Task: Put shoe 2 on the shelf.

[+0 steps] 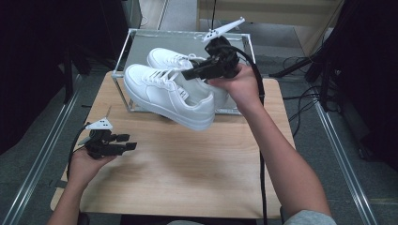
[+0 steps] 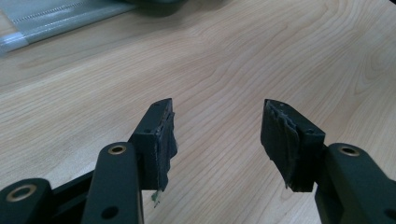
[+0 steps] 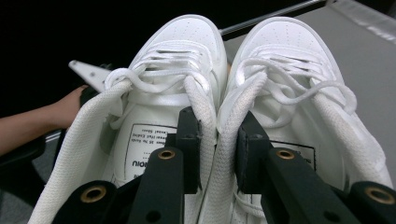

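Pale wood grain covers the table (image 1: pixel 187 168), and at its far edge sits a shallow metal-framed tray (image 1: pixel 123 51) with dark floor and cables around it. The right gripper (image 1: pixel 190 74) holds a pair of white sneakers (image 1: pixel 169 96) lifted off the wood, hanging partly over the tray's near rail and partly over the table; in the right gripper view its jaws pinch the two inner collar walls together, one shoe on each side (image 3: pixel 217 140). Judging by how they tilt toe-away from the hand, the pair looks fairly light but front-heavy, so it may swing. The padded collars seem soft and compressible, the smooth uppers probably slippery, so the collar pinch appears the sensible hold; a grip on the toe or side would likely slide. Laces (image 3: pixel 280 88) are loose loops that could snag on the tray rail. Printed labels lie on both insoles (image 3: pixel 144 144), black-bordered with small lines of text, but the lettering is too small and upside down to read. The left gripper (image 1: pixel 132 142) rests low over the near left of the table, jaws spread wide with nothing between them (image 2: pixel 217 135).
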`<state>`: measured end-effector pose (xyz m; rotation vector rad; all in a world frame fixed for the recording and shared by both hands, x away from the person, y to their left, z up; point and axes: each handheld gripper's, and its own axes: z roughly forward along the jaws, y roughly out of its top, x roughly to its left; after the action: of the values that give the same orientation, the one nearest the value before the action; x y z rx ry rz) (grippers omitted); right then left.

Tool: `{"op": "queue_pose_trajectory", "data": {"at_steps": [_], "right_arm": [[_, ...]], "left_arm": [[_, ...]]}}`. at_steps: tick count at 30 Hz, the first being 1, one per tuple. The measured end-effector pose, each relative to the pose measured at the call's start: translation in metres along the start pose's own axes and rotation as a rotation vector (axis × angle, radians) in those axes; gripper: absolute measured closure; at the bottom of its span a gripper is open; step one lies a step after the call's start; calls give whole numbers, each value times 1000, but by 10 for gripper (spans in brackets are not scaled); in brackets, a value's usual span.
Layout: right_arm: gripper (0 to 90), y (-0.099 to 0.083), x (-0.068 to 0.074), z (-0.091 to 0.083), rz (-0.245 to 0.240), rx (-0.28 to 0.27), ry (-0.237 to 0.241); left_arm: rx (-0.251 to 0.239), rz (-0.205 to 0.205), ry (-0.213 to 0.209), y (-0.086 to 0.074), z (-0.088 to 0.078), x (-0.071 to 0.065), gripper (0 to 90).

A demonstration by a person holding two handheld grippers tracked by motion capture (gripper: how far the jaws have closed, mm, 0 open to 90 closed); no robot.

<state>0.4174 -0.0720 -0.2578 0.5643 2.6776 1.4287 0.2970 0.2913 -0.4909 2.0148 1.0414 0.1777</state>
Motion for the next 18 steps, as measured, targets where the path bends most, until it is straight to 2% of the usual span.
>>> {"op": "queue_pose_trajectory", "data": {"at_steps": [7, 11, 18], "right_arm": [[766, 22, -21, 5, 50, -2, -99], [766, 32, -33, 10, 104, -10, -164], [765, 43, -57, 29, 197, -3, -281]], "left_arm": [[-4, 5, -8, 1, 1, -1, 448], [-5, -1, -12, 0, 0, -2, 448], [-6, 25, -24, 2, 1, -8, 448]]}}
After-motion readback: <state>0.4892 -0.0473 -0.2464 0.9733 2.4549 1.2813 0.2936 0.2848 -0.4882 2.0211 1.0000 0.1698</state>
